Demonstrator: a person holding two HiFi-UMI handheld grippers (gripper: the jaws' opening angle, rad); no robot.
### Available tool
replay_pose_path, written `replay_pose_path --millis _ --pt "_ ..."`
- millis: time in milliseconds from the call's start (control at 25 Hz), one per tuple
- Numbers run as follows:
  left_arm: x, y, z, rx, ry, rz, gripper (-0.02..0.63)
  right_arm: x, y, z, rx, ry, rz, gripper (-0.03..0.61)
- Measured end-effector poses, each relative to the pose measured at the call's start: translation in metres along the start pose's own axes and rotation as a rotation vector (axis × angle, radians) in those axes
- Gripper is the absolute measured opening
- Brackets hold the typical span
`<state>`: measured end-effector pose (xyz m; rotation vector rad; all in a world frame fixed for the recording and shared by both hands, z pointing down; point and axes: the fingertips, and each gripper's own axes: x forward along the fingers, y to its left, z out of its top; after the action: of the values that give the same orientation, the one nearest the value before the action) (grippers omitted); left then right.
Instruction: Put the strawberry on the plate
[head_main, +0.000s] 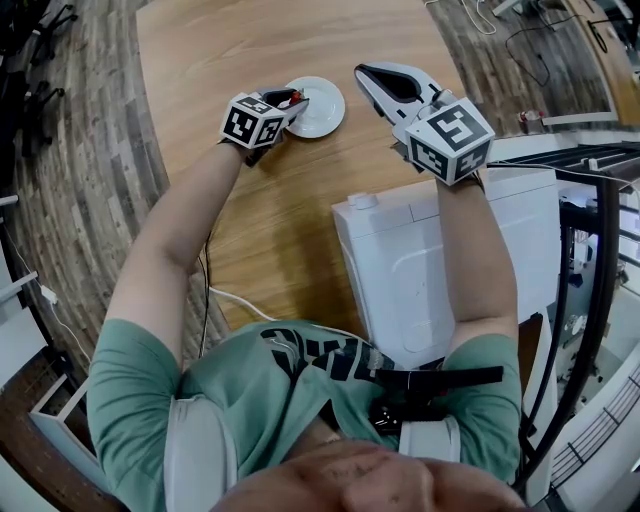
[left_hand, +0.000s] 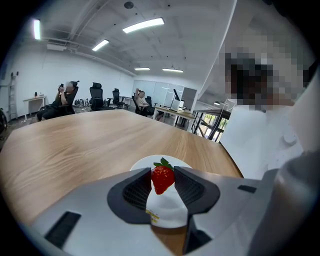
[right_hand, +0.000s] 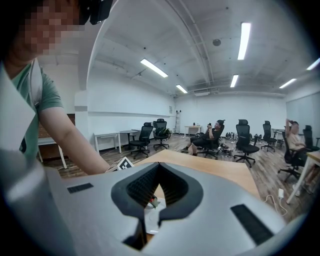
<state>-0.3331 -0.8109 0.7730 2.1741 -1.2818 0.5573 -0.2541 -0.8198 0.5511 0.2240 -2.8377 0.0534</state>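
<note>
the left gripper (left_hand: 162, 170) holds the strawberry (left_hand: 163, 179) between its jaws. the ribbed pads press on the fruit's two flanks, so the jaws stand part way apart, as wide as the berry. it is held this way so it can be carried over and let go onto the plate (left_hand: 144, 161). the gripper tilts down toward the white plate, and the berry hangs over the plate's near part. i cannot tell whether its tip touches the plate, but it looks just clear of it. the step in hand appears to be the last lowering before release.

the plate lies flat on the wooden tabletop (left_hand: 75, 150), well in from every edge and about midway between the left and right edges.

the right gripper (right_hand: 158, 168) hovers just beside the plate on the other side. its jaws meet at the tips with nothing between them. it seems only to be waiting, out of the way.

the strawberry is small, bright red and glossy, with pitted skin. its green leaves point up and its narrow tip points down. it looks light and firm, and the pads do not squash it.
</note>
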Motion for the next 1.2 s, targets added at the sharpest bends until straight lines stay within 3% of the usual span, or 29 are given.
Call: replay_pose_path --millis 240,400,760,1040,1200 --pt "0.004 0.001 -0.002 0.017 0.019 0.012 0.147 0.000 0.001 0.001 -0.003 -0.006 0.009 0.006" --pt "0.004 0.001 0.004 0.024 0.002 0.021 0.209 0.000 0.003 0.001 -0.007 -0.008 0.015 0.006" --pt "-0.001 -0.001 0.007 0.019 -0.014 0.024 0.212 0.001 0.004 0.000 -0.017 0.000 0.018 0.006" --pt "-0.020 -0.003 0.005 -0.017 -0.055 0.032 0.212 0.002 0.000 -0.007 -0.025 0.026 0.001 0.006" --pt "-0.047 -0.006 0.007 -0.073 -0.128 0.044 0.212 0.005 -0.002 -0.019 -0.046 0.085 -0.019 0.006"
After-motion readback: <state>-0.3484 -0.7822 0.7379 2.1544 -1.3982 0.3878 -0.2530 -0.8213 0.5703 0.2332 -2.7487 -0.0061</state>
